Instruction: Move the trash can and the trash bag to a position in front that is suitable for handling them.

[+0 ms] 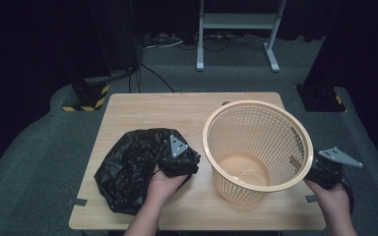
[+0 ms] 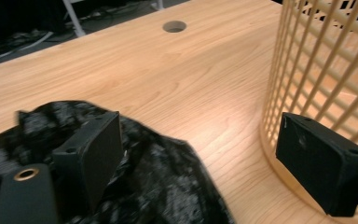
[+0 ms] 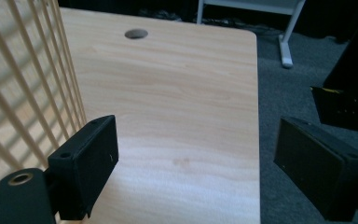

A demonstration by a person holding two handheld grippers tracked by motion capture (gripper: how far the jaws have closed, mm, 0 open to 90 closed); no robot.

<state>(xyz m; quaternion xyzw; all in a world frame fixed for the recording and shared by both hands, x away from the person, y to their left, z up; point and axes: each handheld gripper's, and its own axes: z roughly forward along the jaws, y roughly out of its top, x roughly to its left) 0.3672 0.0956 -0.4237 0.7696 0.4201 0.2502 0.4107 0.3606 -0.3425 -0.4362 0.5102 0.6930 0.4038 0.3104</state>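
A crumpled black plastic bag [image 1: 125, 167] lies on the left half of the wooden table [image 1: 167, 108]. My left gripper [image 1: 179, 158] rests at the bag's right edge, between the bag and the basket. In the left gripper view the left gripper [image 2: 205, 156] is open, its left jaw over the bag [image 2: 163, 186] and its right jaw by the basket's wall [image 2: 326, 60]. A beige lattice basket [image 1: 256, 147] stands upright on the right half, with nothing in it. My right gripper [image 1: 321, 169] is just right of the basket; the right gripper [image 3: 200, 163] is open over bare table beside the basket [image 3: 23, 84].
A round cable hole [image 2: 174, 26] sits near the table's far edge, behind the basket. The table's right edge [image 3: 257, 140] runs close under the right gripper's outer jaw. A white stand frame [image 1: 236, 22] and black bases with yellow stripes [image 1: 86, 98] are on the grey floor beyond.
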